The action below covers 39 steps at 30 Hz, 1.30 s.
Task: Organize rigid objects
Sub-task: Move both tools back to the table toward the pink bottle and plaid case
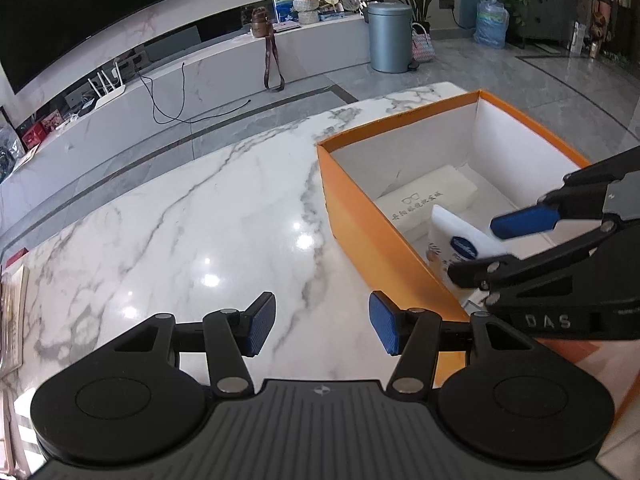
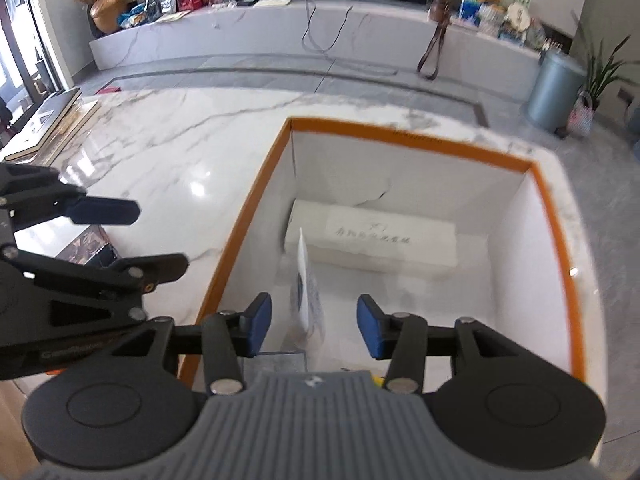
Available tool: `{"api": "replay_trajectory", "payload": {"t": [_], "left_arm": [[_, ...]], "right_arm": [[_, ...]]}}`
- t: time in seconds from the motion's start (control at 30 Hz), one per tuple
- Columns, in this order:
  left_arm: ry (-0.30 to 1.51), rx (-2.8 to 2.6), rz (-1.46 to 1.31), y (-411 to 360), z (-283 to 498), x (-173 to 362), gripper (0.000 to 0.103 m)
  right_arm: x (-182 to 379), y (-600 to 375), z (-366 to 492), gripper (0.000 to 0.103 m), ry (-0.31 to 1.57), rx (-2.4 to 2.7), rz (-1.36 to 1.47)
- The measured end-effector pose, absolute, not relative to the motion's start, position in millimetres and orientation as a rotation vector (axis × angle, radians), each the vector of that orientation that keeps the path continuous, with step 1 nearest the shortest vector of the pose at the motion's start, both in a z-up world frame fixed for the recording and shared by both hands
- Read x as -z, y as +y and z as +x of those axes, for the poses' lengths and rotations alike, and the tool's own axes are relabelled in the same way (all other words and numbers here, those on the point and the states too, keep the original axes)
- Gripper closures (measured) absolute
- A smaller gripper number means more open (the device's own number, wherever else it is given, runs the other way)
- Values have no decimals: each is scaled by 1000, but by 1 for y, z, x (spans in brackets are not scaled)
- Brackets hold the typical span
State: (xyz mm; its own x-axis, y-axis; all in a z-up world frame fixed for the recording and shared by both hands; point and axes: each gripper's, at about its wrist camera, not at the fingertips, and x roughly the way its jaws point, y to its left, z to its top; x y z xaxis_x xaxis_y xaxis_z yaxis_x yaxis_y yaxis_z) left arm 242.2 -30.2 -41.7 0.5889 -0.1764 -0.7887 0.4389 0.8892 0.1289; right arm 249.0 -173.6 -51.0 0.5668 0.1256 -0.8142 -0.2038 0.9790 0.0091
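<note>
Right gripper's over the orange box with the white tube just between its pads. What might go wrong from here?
1. The white tube stands on edge between the open right gripper pads, apparently untouched; it may topple against the white case.
2. Lifting out, a pad could snag the tube or the orange box wall close beside it.
3. The left gripper hovers open beside the box; the two grippers could collide.

Each hand-held gripper, left (image 1: 322, 328) and right (image 2: 314, 326), has black linkage arms, silver rivets and ribbed blue pads (image 1: 262, 322). Behind the pads sit two black discs and a grey ribbed housing. The right one carries raised "DAS" lettering.
</note>
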Motion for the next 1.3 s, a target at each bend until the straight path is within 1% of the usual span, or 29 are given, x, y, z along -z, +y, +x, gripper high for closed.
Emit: {"api": "replay_trajectory", "payload": {"t": [0.1,0.2,0.27,0.3,0.4,0.43,0.77,0.83,0.93,1.0,1.13,1.3], "left_arm": [[860,357,322,-24,234,34,38],[852,350,309,-16,226,28,38],[849,351,295,-10,220,24,38],[848,348,290,-7,218,23,38],[847,334,280,3,211,21,38],[849,327,277,7,210,21,38],[878,242,236,59,205,21,40],[883,230,236,67,204,22,41],[895,210,219,85,203,25,40],[900,190,211,97,204,27,41],[928,185,210,115,207,34,41],[978,206,224,123,209,50,41]], "right_arm": [[40,-173,238,50,905,-174,-97],[28,-169,225,38,851,-168,-86],[20,-165,217,37,823,-183,-79],[16,-161,213,35,813,-193,-77],[8,-148,203,24,787,-212,-100],[5,-142,198,23,769,-215,-118],[1,-85,184,25,733,-314,-223],[3,-72,182,29,736,-343,-229],[7,-55,184,29,743,-363,-245],[12,-44,186,33,761,-376,-249],[23,-27,195,40,820,-395,-219],[43,-11,207,44,901,-408,-188]]}}
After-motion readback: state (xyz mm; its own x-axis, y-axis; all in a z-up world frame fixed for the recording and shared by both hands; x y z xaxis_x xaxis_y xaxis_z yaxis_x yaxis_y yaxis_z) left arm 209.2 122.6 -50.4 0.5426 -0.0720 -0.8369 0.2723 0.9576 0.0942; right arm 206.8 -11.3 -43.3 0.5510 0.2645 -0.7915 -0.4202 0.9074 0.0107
